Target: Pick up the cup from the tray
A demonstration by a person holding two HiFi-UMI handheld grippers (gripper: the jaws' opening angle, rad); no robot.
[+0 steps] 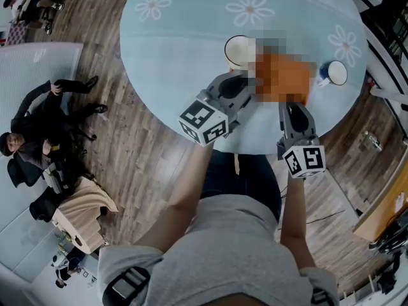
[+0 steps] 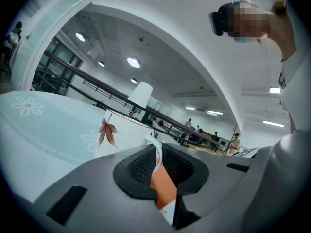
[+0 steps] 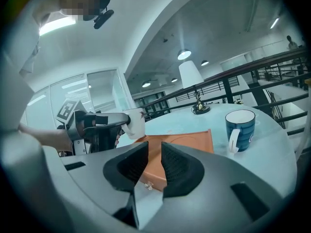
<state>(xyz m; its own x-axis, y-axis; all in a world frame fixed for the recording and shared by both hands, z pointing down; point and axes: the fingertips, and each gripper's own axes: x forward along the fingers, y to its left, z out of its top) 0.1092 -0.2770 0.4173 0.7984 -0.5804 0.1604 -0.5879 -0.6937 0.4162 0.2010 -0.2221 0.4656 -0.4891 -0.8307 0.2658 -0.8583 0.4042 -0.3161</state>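
A white cup (image 1: 239, 51) with a red leaf print (image 2: 109, 130) sits in my left gripper (image 1: 245, 81), which is shut on its handle (image 2: 156, 152). The cup is at the left edge of the orange tray (image 3: 182, 147); whether it is clear of the tray I cannot tell. Orange tray surface shows under the left jaws. My right gripper (image 1: 292, 107) is at the tray's near edge. Its jaws stand apart, the tray edge shows in the gap (image 3: 154, 166), and nothing is pinched. In the right gripper view the left gripper (image 3: 97, 125) holds the cup (image 3: 133, 123).
A blue mug (image 1: 333, 73) (image 3: 239, 129) stands on the round pale-blue table (image 1: 185, 43) to the right of the tray. A small lamp (image 3: 197, 103) is at the table's far side. People sit on the wooden floor level at the left (image 1: 38, 132).
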